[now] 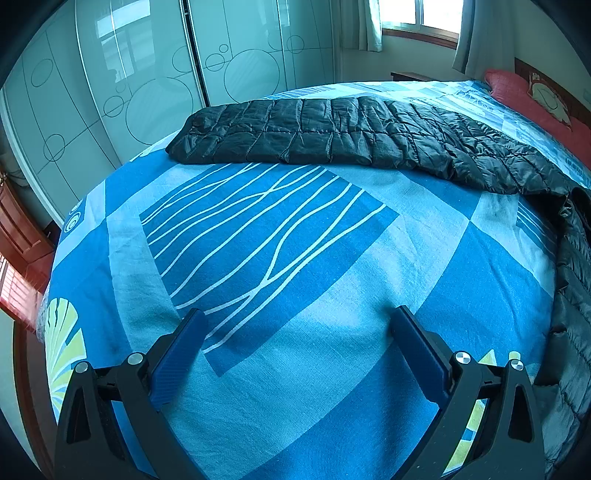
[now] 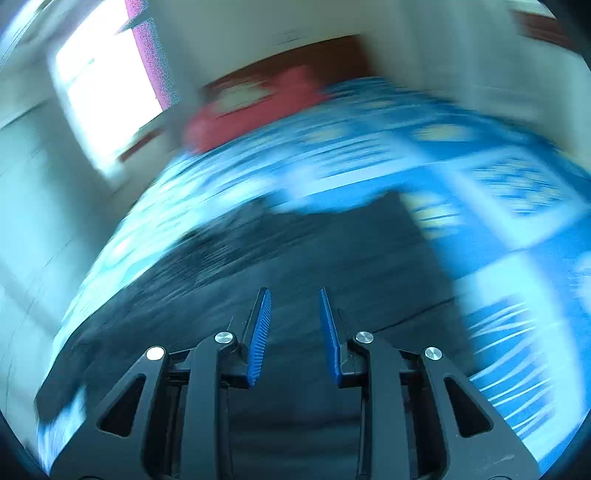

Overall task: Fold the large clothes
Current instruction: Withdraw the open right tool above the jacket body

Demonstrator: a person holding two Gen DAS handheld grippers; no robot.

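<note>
A dark quilted puffer jacket point(image 1: 332, 129) lies spread on the blue patterned bedspread point(image 1: 258, 258). One long part stretches across the far side of the bed, and the rest runs down the right edge point(image 1: 569, 295). My left gripper point(image 1: 297, 317) is wide open and empty, low over bare bedspread, well short of the jacket. In the right wrist view the picture is blurred by motion. My right gripper point(image 2: 295, 299) is partly open and empty, right above the dark jacket point(image 2: 295, 243).
White sliding wardrobe doors point(image 1: 147, 92) stand beyond the bed's far edge. A red pillow point(image 1: 524, 92) lies at the head of the bed, also seen blurred in the right wrist view point(image 2: 251, 107). A window point(image 1: 421, 14) with curtains is behind it. Wooden furniture point(image 1: 18, 236) stands at left.
</note>
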